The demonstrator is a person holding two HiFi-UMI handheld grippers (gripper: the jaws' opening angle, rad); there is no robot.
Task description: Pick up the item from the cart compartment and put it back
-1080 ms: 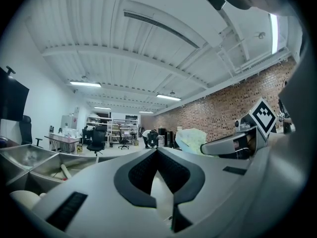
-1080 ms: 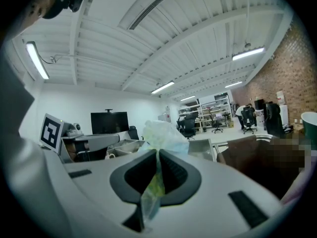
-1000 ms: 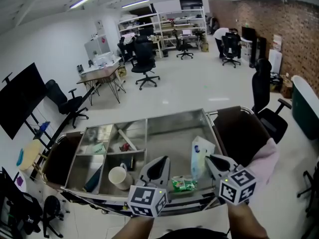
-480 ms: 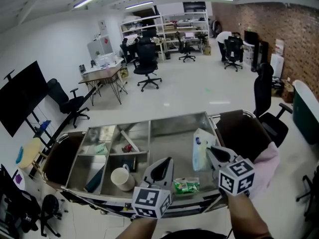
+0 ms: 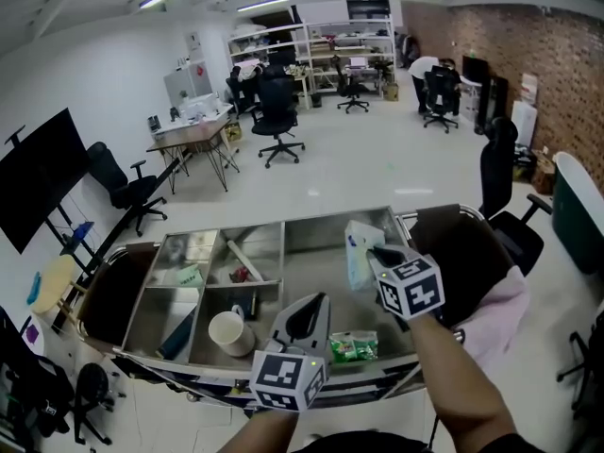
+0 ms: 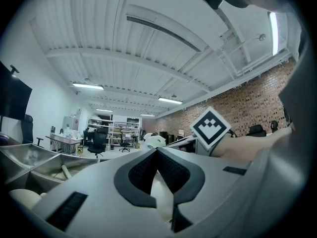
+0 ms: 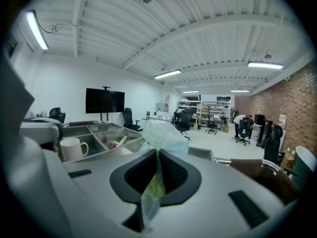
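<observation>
Pale plastic packet (image 5: 356,256) pinched in right tool (image 5: 371,250) above cart (image 5: 326,226), left tool (image 5: 314,301) closed, print unreadable

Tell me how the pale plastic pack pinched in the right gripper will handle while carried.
The pale soft plastic pack is probably floppy: its film crumples where the right gripper pinches it. Likely light, since a thin edge pinch holds it above the steel cart. It may swing or slip if moved fast.
</observation>
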